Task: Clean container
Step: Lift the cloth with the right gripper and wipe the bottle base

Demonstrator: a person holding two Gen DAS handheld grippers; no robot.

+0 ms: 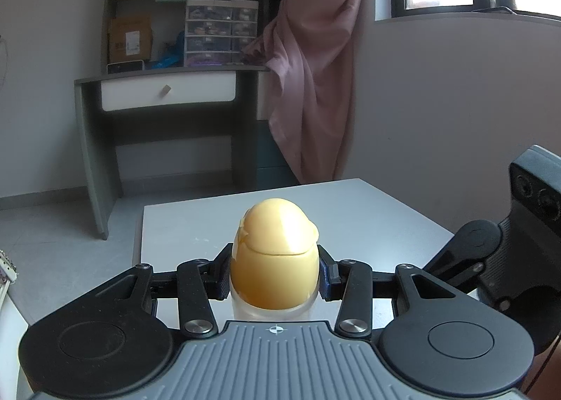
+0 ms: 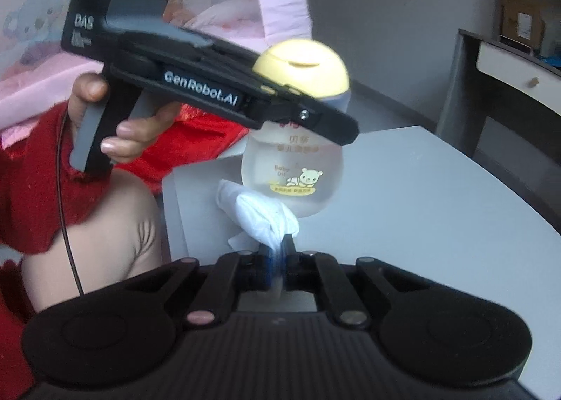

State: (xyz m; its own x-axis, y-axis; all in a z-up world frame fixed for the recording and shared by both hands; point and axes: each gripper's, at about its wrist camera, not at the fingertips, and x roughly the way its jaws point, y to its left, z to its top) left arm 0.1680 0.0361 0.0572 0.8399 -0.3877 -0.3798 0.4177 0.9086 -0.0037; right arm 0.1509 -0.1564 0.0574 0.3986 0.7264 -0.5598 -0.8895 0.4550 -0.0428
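The left gripper (image 1: 275,275) clamps the bottle (image 2: 292,172) below its yellow cap (image 1: 277,242) above the table (image 2: 403,189), while the right gripper (image 2: 278,252) pinches a white tissue (image 2: 259,214) against the bottle's base.

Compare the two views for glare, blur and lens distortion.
Left wrist view: sharp, window glare upper right, a highlight on the bottle's yellow cap, desk bowed by fisheye. Right wrist view: softer, bottle and wipe slightly blurred, table edge curved.

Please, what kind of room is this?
Probably a home bedroom or child's room: a desk with a shelf unit, a pink curtain by the window, and pink bedding with a koala print behind the person.
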